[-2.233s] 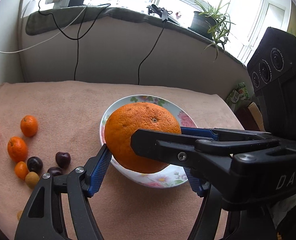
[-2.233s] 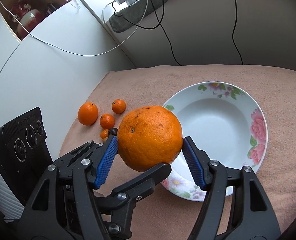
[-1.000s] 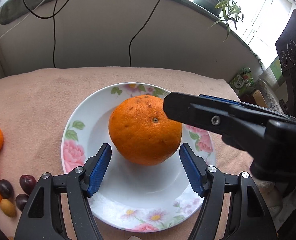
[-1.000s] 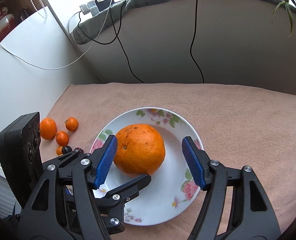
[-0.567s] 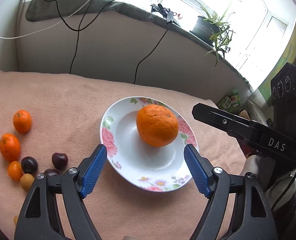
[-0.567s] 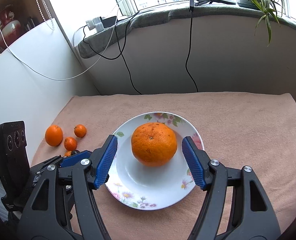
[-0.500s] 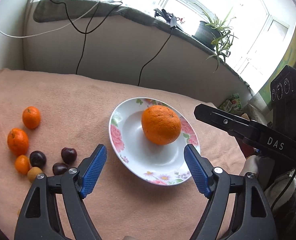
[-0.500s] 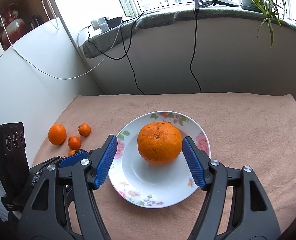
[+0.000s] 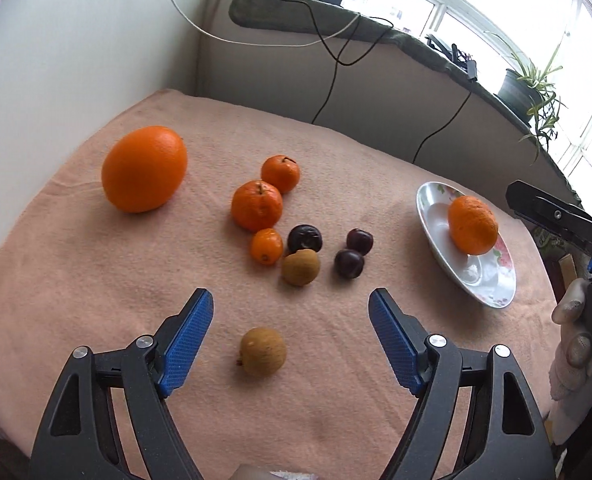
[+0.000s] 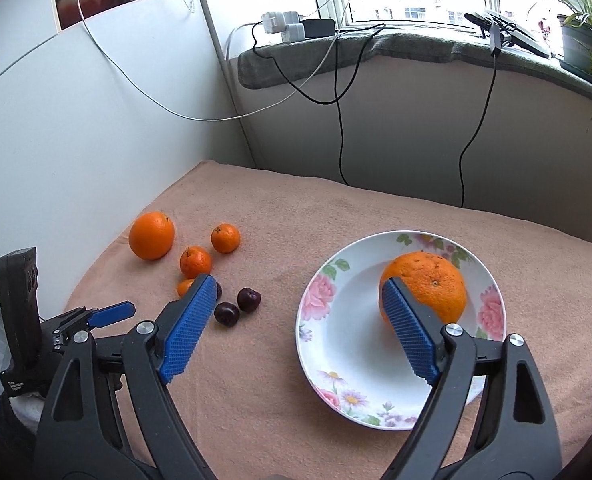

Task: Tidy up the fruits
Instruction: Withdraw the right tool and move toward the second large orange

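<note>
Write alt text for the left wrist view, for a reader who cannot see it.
The open left gripper hovers over a peach cloth strewn with loose fruit, a small brown fruit lying between its blue fingers. Beyond lie a large orange, three mandarins, three dark cherries and another brown fruit. At right, a floral plate holds one orange.

My right gripper (image 10: 291,328) hangs wide apart above a peach-coloured cloth (image 10: 336,216).

At four o'clock, a large orange (image 10: 428,284) sits in a white flowered plate (image 10: 328,344), partly behind my right blue pad (image 10: 410,338). At ten o'clock lie another orange (image 10: 151,235) and two mandarins (image 10: 225,238), with two dark cherries (image 10: 237,306) nearer centre. My left gripper (image 10: 111,312) shows at eight o'clock.
</note>
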A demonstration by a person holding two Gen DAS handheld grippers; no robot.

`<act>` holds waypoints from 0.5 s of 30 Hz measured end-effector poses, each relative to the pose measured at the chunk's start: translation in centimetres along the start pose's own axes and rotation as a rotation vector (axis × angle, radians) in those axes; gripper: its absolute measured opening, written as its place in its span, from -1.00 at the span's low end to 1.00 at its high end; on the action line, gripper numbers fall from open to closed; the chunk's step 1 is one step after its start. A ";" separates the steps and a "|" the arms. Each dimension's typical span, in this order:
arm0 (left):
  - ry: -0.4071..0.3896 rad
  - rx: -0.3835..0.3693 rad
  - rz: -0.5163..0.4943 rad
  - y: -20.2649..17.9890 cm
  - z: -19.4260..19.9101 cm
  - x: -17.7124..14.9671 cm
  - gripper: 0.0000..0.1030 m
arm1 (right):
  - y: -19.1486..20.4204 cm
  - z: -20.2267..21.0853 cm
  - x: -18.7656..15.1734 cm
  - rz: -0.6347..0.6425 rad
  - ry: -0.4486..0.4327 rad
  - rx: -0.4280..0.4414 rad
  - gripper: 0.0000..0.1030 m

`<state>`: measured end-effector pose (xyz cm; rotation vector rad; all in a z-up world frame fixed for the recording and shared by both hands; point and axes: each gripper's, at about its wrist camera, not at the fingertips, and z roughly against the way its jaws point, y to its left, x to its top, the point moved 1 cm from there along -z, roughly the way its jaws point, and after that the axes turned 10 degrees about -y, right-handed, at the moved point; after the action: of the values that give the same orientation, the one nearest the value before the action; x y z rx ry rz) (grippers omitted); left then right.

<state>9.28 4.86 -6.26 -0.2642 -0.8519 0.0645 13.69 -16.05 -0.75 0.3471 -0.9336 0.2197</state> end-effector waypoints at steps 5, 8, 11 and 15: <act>-0.006 0.046 0.050 3.8 0.3 -0.3 0.56 | 2.6 -2.3 0.6 0.028 0.040 0.067 0.70; -0.010 0.055 0.098 5.9 0.2 -0.4 0.56 | 3.9 -3.9 0.9 0.021 0.064 0.115 0.70; -0.024 0.069 0.132 7.4 0.1 -0.3 0.56 | 5.3 -5.5 1.3 0.013 0.092 0.167 0.70; -0.039 0.057 0.161 8.6 0.0 0.0 0.56 | 7.0 -7.8 1.8 -0.001 0.130 0.221 0.70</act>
<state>9.69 13.16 -8.51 -0.2780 -0.8648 0.2442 18.24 -6.57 -2.15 0.5308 -0.7821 0.3422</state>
